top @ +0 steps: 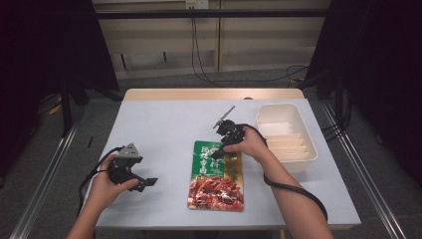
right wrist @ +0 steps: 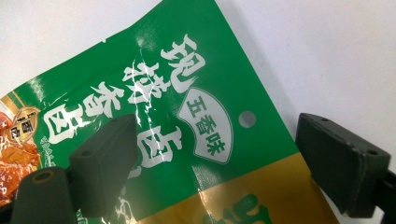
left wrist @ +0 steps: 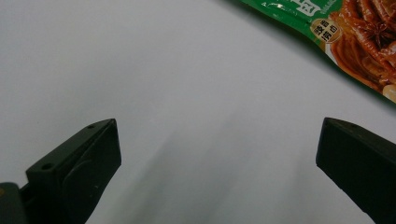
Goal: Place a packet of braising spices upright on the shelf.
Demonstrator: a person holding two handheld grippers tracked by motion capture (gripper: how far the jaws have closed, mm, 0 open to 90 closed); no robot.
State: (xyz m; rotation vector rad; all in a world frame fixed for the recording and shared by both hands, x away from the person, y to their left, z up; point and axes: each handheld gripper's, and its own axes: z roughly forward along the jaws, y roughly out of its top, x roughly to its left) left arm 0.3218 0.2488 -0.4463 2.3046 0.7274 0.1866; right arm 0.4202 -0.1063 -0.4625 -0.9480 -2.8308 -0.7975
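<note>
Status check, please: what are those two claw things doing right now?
Left gripper open, off the packet. Right gripper open over green snack packet. White bin alongside.

Green snack packet [top: 217,176] (white lettering, gold band), white bin [top: 286,135], black jaws.

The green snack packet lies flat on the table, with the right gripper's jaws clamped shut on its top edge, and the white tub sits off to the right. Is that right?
Not quite: the right gripper is open. The right gripper view shows its jaws spread wide over the green snack packet, not clamped. The packet does lie flat on the table, with the white tub at the right.
</note>
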